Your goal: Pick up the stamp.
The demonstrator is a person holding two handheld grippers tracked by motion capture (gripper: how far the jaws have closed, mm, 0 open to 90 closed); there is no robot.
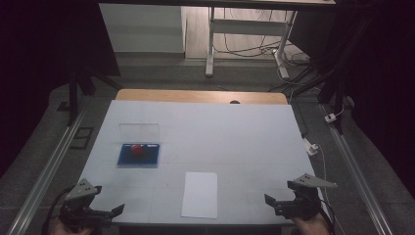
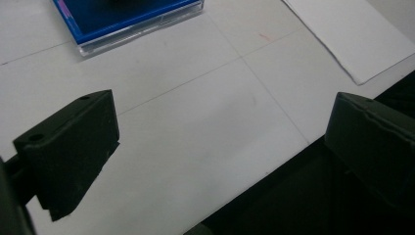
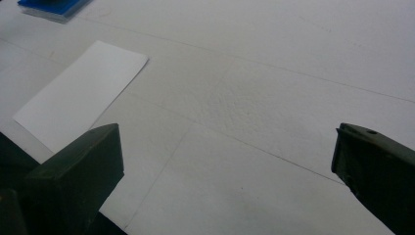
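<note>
A blue pad in a clear case (image 1: 139, 155) lies left of the table's middle, with a small red object (image 1: 137, 150) on top. Its clear lid (image 1: 139, 132) lies just behind it. A white sheet of paper (image 1: 199, 194) rests near the front edge. My left gripper (image 1: 100, 208) hovers at the front left corner, open and empty; its own view catches the blue case (image 2: 127, 19) and the paper (image 2: 352, 36) ahead. My right gripper (image 1: 284, 198) sits at the front right corner, open, nothing between its jaws, with the paper (image 3: 80, 95) to its left.
The white table top (image 1: 235, 142) has a wooden strip (image 1: 200, 96) along its far edge. Metal rails (image 1: 46, 169) run along both sides. A desk frame and cables (image 1: 274, 46) stand on the floor beyond. A white plug (image 1: 311, 147) lies off the right edge.
</note>
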